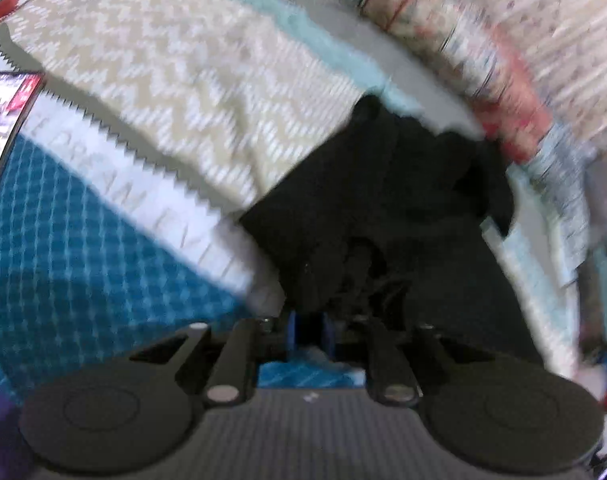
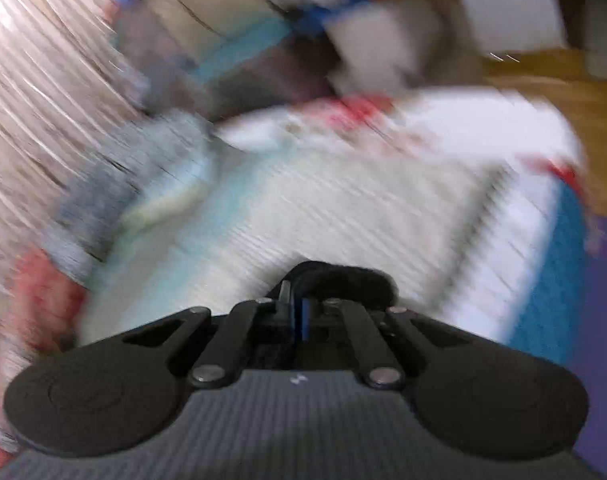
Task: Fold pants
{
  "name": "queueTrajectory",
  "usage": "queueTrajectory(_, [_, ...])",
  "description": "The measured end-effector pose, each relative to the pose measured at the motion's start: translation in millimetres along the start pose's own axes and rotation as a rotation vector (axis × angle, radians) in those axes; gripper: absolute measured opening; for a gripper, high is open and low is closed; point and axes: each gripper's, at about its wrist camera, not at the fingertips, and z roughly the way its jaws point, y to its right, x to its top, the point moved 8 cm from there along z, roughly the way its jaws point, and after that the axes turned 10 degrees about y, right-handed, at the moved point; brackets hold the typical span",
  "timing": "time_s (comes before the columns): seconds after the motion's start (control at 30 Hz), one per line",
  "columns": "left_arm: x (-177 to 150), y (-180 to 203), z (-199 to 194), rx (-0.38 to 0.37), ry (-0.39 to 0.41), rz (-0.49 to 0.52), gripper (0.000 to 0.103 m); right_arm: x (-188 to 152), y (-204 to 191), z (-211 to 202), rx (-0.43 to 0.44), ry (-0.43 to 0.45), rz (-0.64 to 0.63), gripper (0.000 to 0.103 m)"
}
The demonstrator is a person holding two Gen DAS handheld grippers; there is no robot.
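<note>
The black pants (image 1: 375,200) hang bunched from my left gripper (image 1: 309,320), which is shut on a fold of the cloth; the fabric drapes forward over the patterned bed cover (image 1: 163,80). In the right wrist view my right gripper (image 2: 299,312) is shut on a small bunch of the same black pants (image 2: 343,280), held above the bed cover (image 2: 323,208). Both views are motion-blurred. The rest of the pants is hidden in the right view.
A phone (image 1: 7,116) lies at the far left on the bed. A pile of patterned bedding (image 1: 503,60) rises at the back right. The bed's teal edge (image 2: 551,280) and the wooden floor (image 2: 563,92) show on the right.
</note>
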Motion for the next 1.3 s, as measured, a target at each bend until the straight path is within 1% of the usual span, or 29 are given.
queueTrajectory(0.03, [-5.8,-2.4,2.3,0.032,-0.008,0.024,0.019,-7.9,5.3,-1.8,0.001,-0.004,0.012,0.007])
queueTrajectory(0.07, [-9.8,-5.4,1.7,0.048,-0.009,0.041,0.021,-11.3,7.3,-7.9,0.022,0.002,0.04,0.009])
queueTrajectory(0.1, [-11.6,-7.4,-1.8,0.042,-0.002,0.043,0.028,-11.4,7.3,-16.1,0.028,0.01,0.051,0.01])
queueTrajectory(0.13, [-11.5,-9.4,-8.0,0.025,0.011,0.039,0.033,-8.9,5.8,-24.9,0.029,0.026,0.047,0.015])
queueTrajectory(0.17, [-9.8,-12.7,-16.2,0.004,0.036,0.035,0.034,-6.1,4.0,-35.9,0.021,0.058,0.033,0.021])
queueTrajectory(0.23, [-2.4,-20.3,-34.1,-0.022,0.104,0.027,0.04,1.4,1.8,-57.6,-0.012,0.141,0.003,0.025])
queueTrajectory(0.27, [1.5,-25.0,-42.2,-0.023,0.137,0.02,0.041,4.1,-0.1,-70.6,-0.028,0.183,-0.018,0.027])
queueTrajectory(0.33, [7.9,-34.2,-51.0,-0.009,0.177,0.003,0.041,6.9,-4.7,-82.9,-0.011,0.223,-0.045,0.027])
queueTrajectory(0.4, [12.5,-42.4,-52.4,0.017,0.198,-0.013,0.041,4.3,-22.8,-89.0,0.043,0.222,-0.076,0.027])
queueTrajectory(0.43, [13.8,-43.8,-51.0,0.028,0.204,-0.017,0.041,4.6,-32.9,-83.5,0.069,0.212,-0.093,0.027])
queueTrajectory(0.5, [15.5,-41.1,-44.2,0.027,0.214,-0.024,0.041,-8.4,-60.6,-78.1,0.135,0.16,-0.132,0.027])
queueTrajectory(0.57, [12.3,-34.2,-34.4,0.002,0.21,-0.025,0.041,-31.0,-88.3,-77.0,0.203,0.087,-0.17,0.027])
queueTrajectory(0.63, [5.7,-25.8,-16.3,-0.016,0.18,-0.016,0.041,-57.6,-117.5,-72.8,0.274,0.005,-0.211,0.027])
queueTrajectory(0.7, [-1.5,-19.3,-1.1,-0.023,0.148,-0.009,0.042,-92.6,-147.7,-75.5,0.346,-0.08,-0.257,0.027])
queueTrajectory(0.77, [-8.3,-14.1,10.7,-0.034,0.124,-0.004,0.048,-126.1,-174.9,-81.1,0.413,-0.16,-0.312,0.027])
queueTrajectory(0.83, [-12.8,-10.4,17.7,-0.052,0.107,-0.01,0.057,-156.6,-199.6,-89.2,0.475,-0.223,-0.367,0.027])
queueTrajectory(0.87, [-14.2,-8.9,19.7,-0.066,0.103,-0.02,0.059,-174.0,-211.8,-93.3,0.506,-0.259,-0.394,0.027])
queueTrajectory(0.93, [-14.3,-6.2,23.7,-0.096,0.098,-0.046,0.071,-200.9,-231.6,-98.7,0.552,-0.325,-0.427,0.027])
queueTrajectory(0.97, [-13.6,-4.6,26.2,-0.114,0.098,-0.059,0.071,-215.5,-240.3,-101.2,0.572,-0.361,-0.439,0.027])
queueTrajectory(1.0, [-12.8,-3.1,29.4,-0.125,0.099,-0.07,0.061,-229.1,-248.2,-103.9,0.588,-0.395,-0.45,0.027])
queueTrajectory(1.03, [-12.6,-2.0,32.4,-0.134,0.095,-0.074,0.028,-239.4,-254.1,-107.0,0.599,-0.419,-0.458,0.027])
queueTrajectory(1.07, [-13.0,-1.0,37.2,-0.128,0.082,-0.069,0.012,-250.6,-260.9,-110.1,0.613,-0.442,-0.469,0.027])
queueTrajectory(1.1, [-12.2,-3.5,38.4,-0.102,0.087,-0.066,0.01,-258.0,-266.0,-112.5,0.625,-0.458,-0.482,0.027])
queueTrajectory(1.17, [-7.8,-5.2,30.3,-0.073,0.146,-0.054,0.009,-269.9,-277.2,-117.0,0.643,-0.474,-0.518,0.027])
queueTrajectory(1.2, [-4.7,-4.4,21.3,-0.053,0.195,-0.02,0.009,-273.2,-282.0,-117.8,0.651,-0.476,-0.533,0.027])
queueTrajectory(1.27, [-2.3,1.5,2.9,0.005,0.3,0.097,0.009,-277.0,-288.2,-113.9,0.654,-0.479,-0.551,0.027])
queueTrajectory(1.3, [-4.4,3.9,-1.2,0.03,0.324,0.141,0.009,-278.3,-289.4,-110.6,0.647,-0.483,-0.554,0.027])
